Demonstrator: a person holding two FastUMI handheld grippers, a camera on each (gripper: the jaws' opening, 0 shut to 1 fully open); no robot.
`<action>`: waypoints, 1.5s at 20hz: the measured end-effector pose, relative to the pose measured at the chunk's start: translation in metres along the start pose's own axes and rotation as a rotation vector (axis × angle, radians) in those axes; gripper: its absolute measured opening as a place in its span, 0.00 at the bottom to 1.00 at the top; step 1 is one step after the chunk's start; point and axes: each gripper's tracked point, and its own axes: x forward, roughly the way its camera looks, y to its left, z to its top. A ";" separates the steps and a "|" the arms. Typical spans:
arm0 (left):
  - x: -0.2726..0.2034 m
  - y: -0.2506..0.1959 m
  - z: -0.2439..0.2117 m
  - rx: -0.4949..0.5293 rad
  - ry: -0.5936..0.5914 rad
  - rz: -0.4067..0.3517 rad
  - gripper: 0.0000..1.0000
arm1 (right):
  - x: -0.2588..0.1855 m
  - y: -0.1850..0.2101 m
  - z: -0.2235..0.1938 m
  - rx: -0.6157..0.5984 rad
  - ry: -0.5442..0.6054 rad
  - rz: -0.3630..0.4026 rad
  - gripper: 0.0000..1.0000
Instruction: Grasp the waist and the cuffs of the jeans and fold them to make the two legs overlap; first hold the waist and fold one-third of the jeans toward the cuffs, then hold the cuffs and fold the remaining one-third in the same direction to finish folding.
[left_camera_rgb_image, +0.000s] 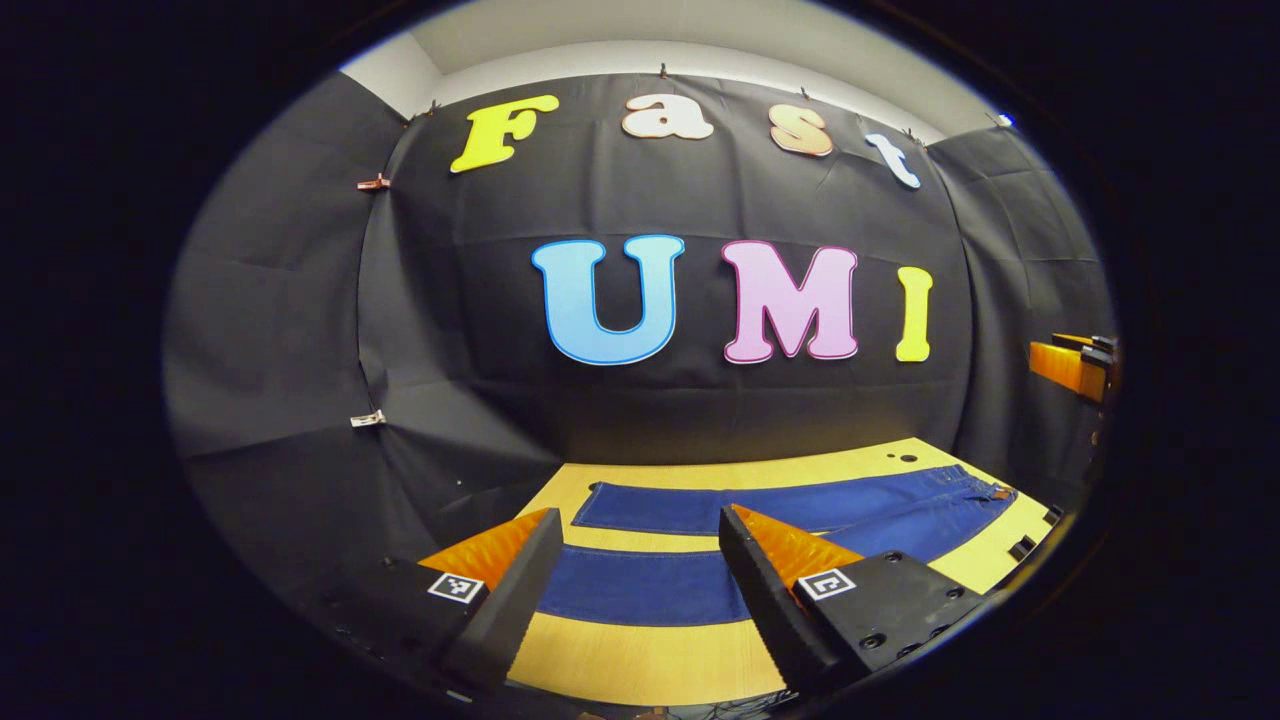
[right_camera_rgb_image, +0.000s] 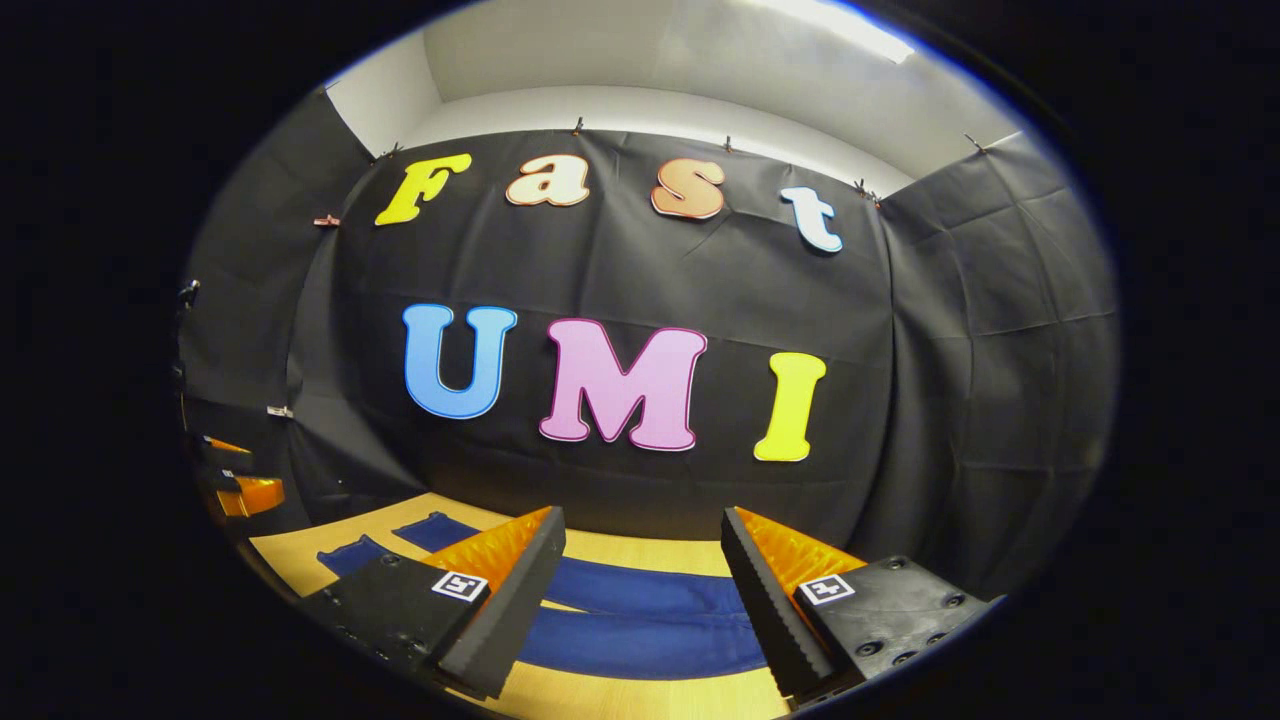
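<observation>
Dark blue jeans (left_camera_rgb_image: 760, 515) lie spread flat on the wooden table (left_camera_rgb_image: 640, 660), both legs side by side with a strip of wood between them, cuffs to the left, waist (left_camera_rgb_image: 975, 490) at the right. My left gripper (left_camera_rgb_image: 640, 525) hovers open above the near leg, nothing between its fingers. The right gripper (left_camera_rgb_image: 1075, 365) shows at the far right edge of the left gripper view. In the right gripper view the jeans (right_camera_rgb_image: 640, 620) stretch across the table below my open right gripper (right_camera_rgb_image: 642, 522), and the left gripper (right_camera_rgb_image: 235, 480) appears at the far left, above the cuffs (right_camera_rgb_image: 385, 545).
Black cloth walls (left_camera_rgb_image: 480, 330) close in the booth behind and beside the table. Two small dark holes (left_camera_rgb_image: 900, 457) sit in the table's far right corner. Bare wood lies in front of the jeans near the table's front edge (right_camera_rgb_image: 620, 695).
</observation>
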 end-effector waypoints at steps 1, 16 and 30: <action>0.001 0.003 -0.002 0.002 0.006 0.002 0.98 | 0.001 0.005 -0.001 0.000 0.000 0.010 0.96; 0.090 0.145 -0.160 0.655 0.413 -0.042 0.98 | 0.046 -0.003 -0.031 -0.018 0.082 -0.002 0.96; 0.199 0.157 -0.281 1.282 0.666 -0.458 0.89 | 0.073 -0.077 -0.072 -0.153 0.212 -0.131 0.96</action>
